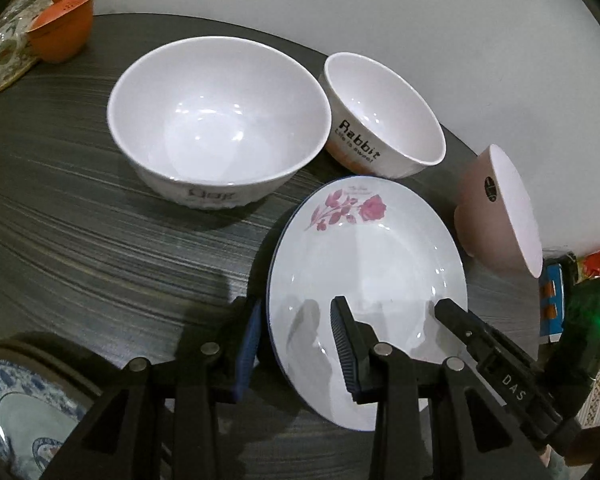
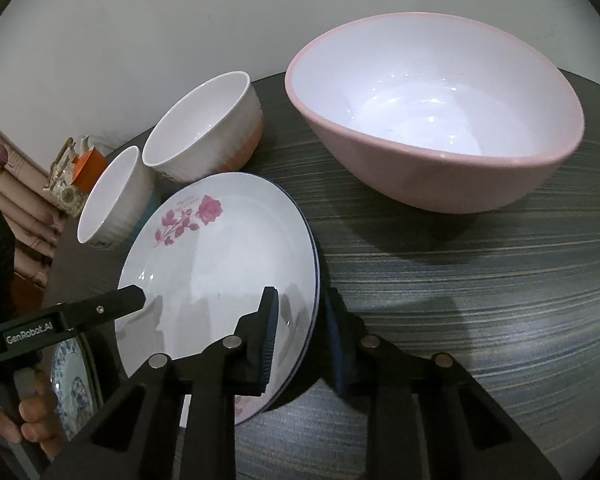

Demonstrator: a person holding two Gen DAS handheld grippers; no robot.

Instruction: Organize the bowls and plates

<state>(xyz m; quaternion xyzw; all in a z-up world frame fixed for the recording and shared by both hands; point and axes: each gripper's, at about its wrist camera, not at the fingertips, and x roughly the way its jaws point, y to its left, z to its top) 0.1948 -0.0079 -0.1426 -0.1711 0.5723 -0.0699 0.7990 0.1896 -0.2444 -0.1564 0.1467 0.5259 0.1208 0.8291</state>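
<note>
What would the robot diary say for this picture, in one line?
left gripper: open, straddling rose plate rim | right gripper: open, opposite rim | bowls untouched

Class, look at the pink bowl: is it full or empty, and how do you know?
Empty. The right wrist view looks straight into the pink bowl, and its white inside shows only glossy reflections down to the bare bottom.

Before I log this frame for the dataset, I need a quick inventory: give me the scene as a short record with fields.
surface: dark striped table
plates: rose plate stacked on another; blue-patterned plate apart
bowls: large white bowl, Rabbit bowl, pink bowl
left gripper: jaws open, straddling the rose plate's left rim
right gripper: jaws open, straddling its right rim
background: orange cup
</note>
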